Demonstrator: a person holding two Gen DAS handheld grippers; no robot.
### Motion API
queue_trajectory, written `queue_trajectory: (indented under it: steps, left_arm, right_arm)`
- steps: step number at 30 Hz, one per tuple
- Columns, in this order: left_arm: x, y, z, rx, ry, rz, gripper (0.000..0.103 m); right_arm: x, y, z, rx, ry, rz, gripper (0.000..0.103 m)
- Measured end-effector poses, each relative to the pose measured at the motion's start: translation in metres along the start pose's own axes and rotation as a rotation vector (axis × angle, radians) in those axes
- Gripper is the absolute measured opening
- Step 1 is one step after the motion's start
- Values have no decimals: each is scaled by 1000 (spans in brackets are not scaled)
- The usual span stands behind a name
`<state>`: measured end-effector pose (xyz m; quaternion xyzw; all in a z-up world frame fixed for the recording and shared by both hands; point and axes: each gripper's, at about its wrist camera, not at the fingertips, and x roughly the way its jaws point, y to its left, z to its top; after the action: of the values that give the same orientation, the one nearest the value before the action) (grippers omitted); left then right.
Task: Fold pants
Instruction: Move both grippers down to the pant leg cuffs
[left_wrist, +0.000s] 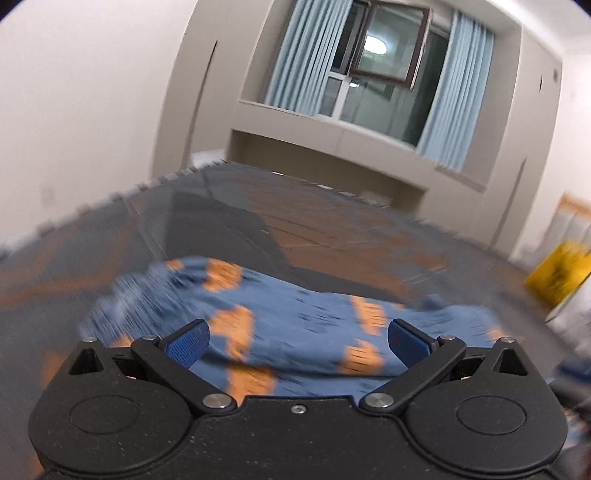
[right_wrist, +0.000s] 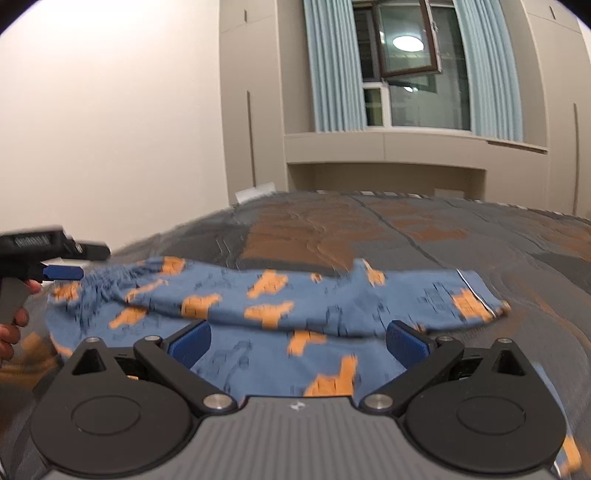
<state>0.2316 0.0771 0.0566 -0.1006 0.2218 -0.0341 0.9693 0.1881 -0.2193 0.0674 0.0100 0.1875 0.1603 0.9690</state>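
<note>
Pants (right_wrist: 258, 306), blue with orange prints, are lying crosswise on the grey and brown bedspread (right_wrist: 369, 229), one layer already lapped over another, so a fold seems part done. The right gripper (right_wrist: 298, 341) is hovering low over the near edge, fingers spread wide and gripping nothing, probably lining up a pinch. The left gripper (left_wrist: 298, 341) is likewise gaping and empty above the bunched waist end
</note>
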Motion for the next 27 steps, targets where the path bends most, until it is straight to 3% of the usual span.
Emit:
queue_trajectory:
  steps: [3,6,15,17,23,27]
  left_arm:
    - [13,1,14,93,-11,80,103]
    - [17,6,25,142,-17,114,103]
    - [53,18,50,446,4,307,103]
    - [62,23,55,486,18,300,103]
    - [88,45,81,507,-19,131,103]
    - [121,59,94,473,89,42,103]
  right_arm:
    - [14,-6,10,-24,-51,61,103]
    - [30,-8,22,-63,-49,100,103]
    - [88,-7,51,-204,80,166,103]
    - [108,-7,56,-238,122,154,103]
    - [160,1,75,-450,150,167,103]
    - [199,2,86,-546,193,242,103]
